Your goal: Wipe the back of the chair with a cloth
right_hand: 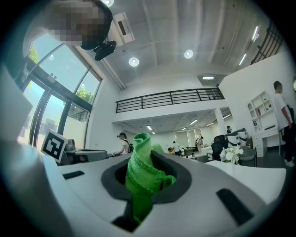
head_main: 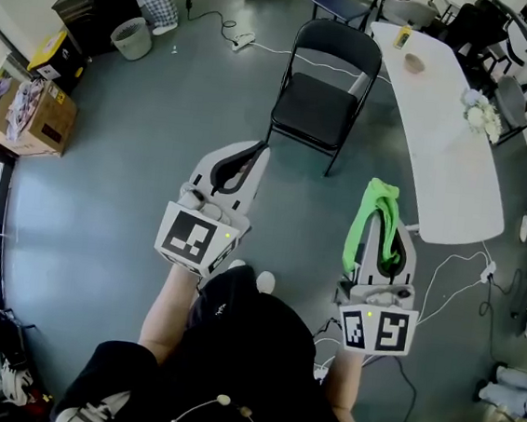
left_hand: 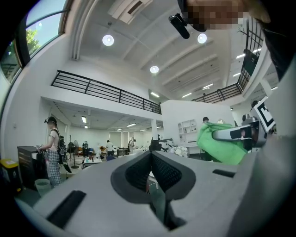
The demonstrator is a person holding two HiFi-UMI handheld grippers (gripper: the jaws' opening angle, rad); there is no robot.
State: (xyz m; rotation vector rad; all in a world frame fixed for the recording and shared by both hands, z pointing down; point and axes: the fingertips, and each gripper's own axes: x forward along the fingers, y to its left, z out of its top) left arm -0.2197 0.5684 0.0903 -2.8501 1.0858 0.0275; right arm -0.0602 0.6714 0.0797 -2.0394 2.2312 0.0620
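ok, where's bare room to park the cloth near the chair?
Bare: the chair seat; the table this side of the flowers; floor between chair and box. Crowded: table's far end, cables by its near end.

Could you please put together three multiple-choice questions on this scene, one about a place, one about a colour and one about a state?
1. In the head view, where does the black chair stand relative to the white table?
A. on top of it
B. on the floor, to its left
C. on the floor, to its right

2. What colour is the cloth?
A. green
B. red
C. white

3. How do the jaws of the left gripper stand?
A. wide apart
B. closed on the cloth
C. together, with nothing between them

Answers:
1. B, the chair stands on the grey floor beside the table's left edge.
2. A, the cloth clamped in the right gripper is bright green.
3. C, the left gripper view shows its pads meeting with nothing between them.
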